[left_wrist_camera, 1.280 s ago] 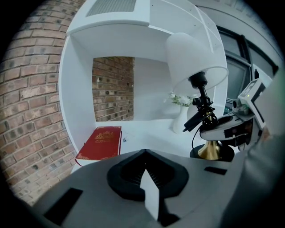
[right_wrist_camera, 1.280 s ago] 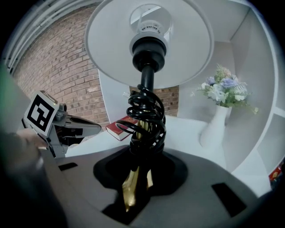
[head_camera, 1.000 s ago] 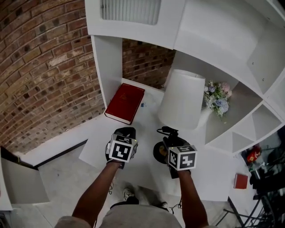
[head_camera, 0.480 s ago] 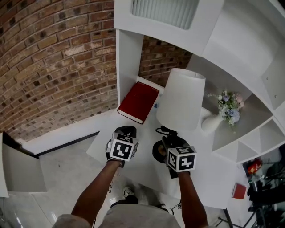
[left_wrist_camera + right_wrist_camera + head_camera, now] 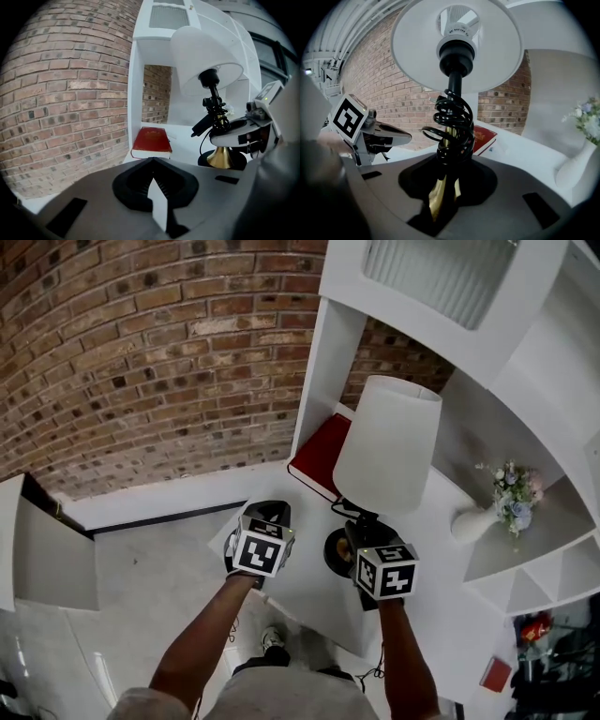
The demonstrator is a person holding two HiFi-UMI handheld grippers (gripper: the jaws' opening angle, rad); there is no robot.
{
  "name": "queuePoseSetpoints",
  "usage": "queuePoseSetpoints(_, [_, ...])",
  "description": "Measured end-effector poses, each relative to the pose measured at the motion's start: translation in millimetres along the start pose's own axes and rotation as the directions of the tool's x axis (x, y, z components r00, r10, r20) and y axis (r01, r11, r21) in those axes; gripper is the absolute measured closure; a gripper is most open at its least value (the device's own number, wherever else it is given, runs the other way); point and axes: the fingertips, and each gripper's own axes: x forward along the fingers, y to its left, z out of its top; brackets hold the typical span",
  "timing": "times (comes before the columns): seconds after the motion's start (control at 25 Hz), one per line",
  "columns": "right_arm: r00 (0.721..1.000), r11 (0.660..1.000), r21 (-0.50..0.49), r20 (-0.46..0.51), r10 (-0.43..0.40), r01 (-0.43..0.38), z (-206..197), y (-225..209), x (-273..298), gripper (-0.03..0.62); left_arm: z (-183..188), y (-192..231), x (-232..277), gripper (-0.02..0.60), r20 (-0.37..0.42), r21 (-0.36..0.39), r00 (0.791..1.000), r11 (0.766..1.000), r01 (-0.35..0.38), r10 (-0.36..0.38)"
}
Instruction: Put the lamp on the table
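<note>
The lamp has a white shade (image 5: 387, 444), a black stem wound with coiled cord (image 5: 452, 126) and a brass foot on a black disc (image 5: 224, 158). My right gripper (image 5: 358, 532) is shut on the brass stem just above the foot, and the stem shows between its jaws in the right gripper view (image 5: 443, 190). The lamp stands upright over the white table (image 5: 305, 592); I cannot tell whether its disc touches it. My left gripper (image 5: 266, 517) hovers just left of the lamp at the table's near edge, jaws together with nothing in them (image 5: 153, 161).
A red book (image 5: 317, 460) lies on the table behind the lamp, partly hidden by the shade. A white vase of flowers (image 5: 506, 498) stands at the right in the white shelf unit (image 5: 323, 381). Brick wall on the left, grey floor (image 5: 141, 577) below the table's edge.
Both grippers and the lamp have moved left across the table, away from the vase. The shade now covers part of the red book. The right grip is unchanged.
</note>
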Motion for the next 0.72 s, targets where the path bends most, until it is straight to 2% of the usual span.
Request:
queuePoseSetpoints(0.32, [0.995,0.992,-0.08,0.02,0.101,-0.099,25.5,27.4,24.5,0.494,-10.0,33.5,-21.8,0.584,0.012,-0.04,0.994,0.993,-0.109,0.109])
queuePoseSetpoints(0.6, [0.983,0.977,-0.136,0.054,0.174,-0.166,47.5,32.7,40.3,0.494,-13.3,39.7,-31.4,0.584,-0.004,-0.073,0.985,0.982,-0.175,0.175])
queuePoseSetpoints(0.72, [0.973,0.965,-0.159,0.059,0.222,-0.21,50.8,40.1,51.1,0.494,-13.6,45.3,-36.1,0.584,-0.005,-0.065,0.976,0.974,-0.217,0.217])
